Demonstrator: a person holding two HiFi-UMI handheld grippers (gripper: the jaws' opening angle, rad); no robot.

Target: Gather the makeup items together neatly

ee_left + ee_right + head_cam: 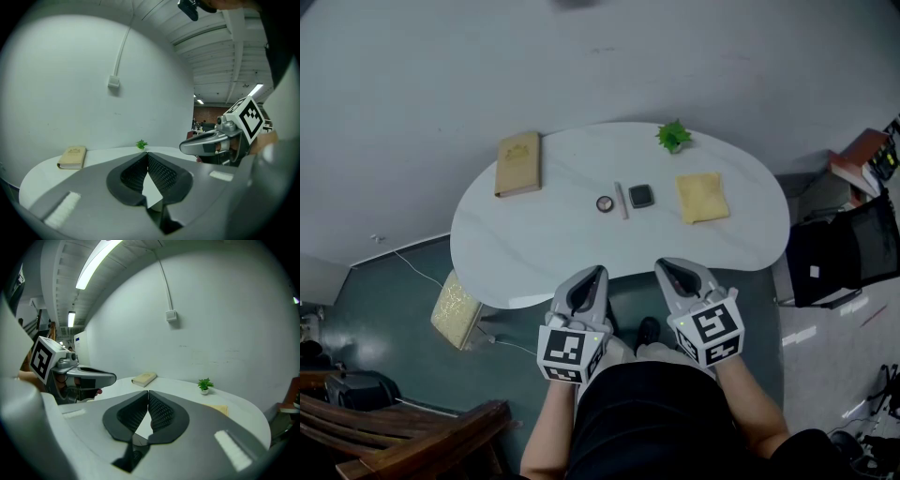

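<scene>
White and oval, the table [534, 244] is set against a grey wall. Mid-table a round pot [605, 202], a slim stick [622, 200] laid pointing away from the person, and a dark compact [640, 196] are found, straight ahead of the left gripper [596, 274] and right gripper [666, 266]. Both grippers are held shut, empty and about equally near. No container is seen.

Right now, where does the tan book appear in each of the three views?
Head view: the book lies upper left of centre.
Left gripper view: the book is at lower left.
Right gripper view: the book is near the centre.
Shared landmark: the green plant, right of the book in every view.
</scene>
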